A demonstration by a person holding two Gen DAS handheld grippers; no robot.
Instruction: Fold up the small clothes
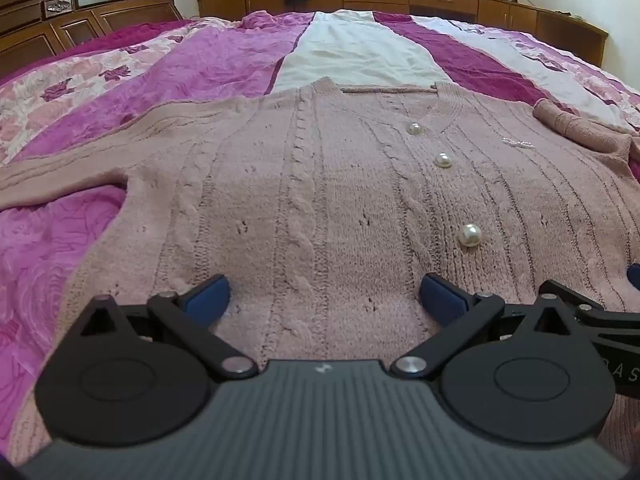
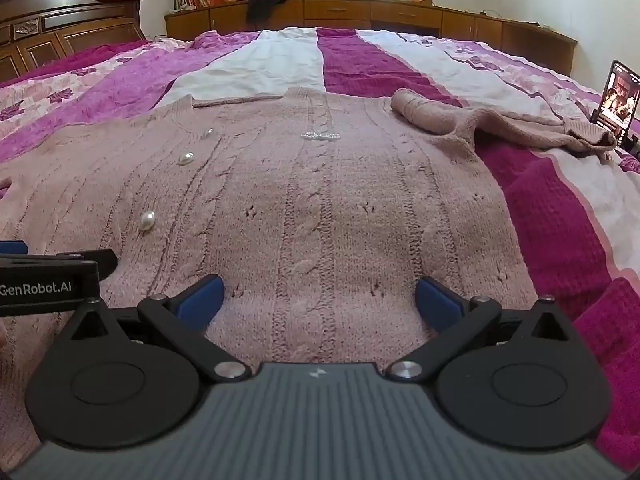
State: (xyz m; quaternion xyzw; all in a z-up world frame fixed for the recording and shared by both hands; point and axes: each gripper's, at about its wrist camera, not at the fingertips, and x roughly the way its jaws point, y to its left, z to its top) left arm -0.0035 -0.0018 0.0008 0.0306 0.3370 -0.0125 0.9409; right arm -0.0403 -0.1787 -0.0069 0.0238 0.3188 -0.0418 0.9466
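Left wrist view: pink cardigan (image 1: 320, 184) runs lengthwise straight ahead on the bed (image 1: 52, 248), hem beneath both released hand-held grippers, left (image 1: 325, 294) and right (image 2: 319, 298), side by side.

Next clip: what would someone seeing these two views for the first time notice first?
A dusty-pink cable-knit cardigan lies spread flat, front up, across a bed with a magenta, pink and white striped bedspread; its pearl buttons catch the eye. Both the left gripper and the right gripper sit side by side over the hem, jaws wide open. At far right in the right wrist view, a lit phone stands beside the rumpled sleeve.
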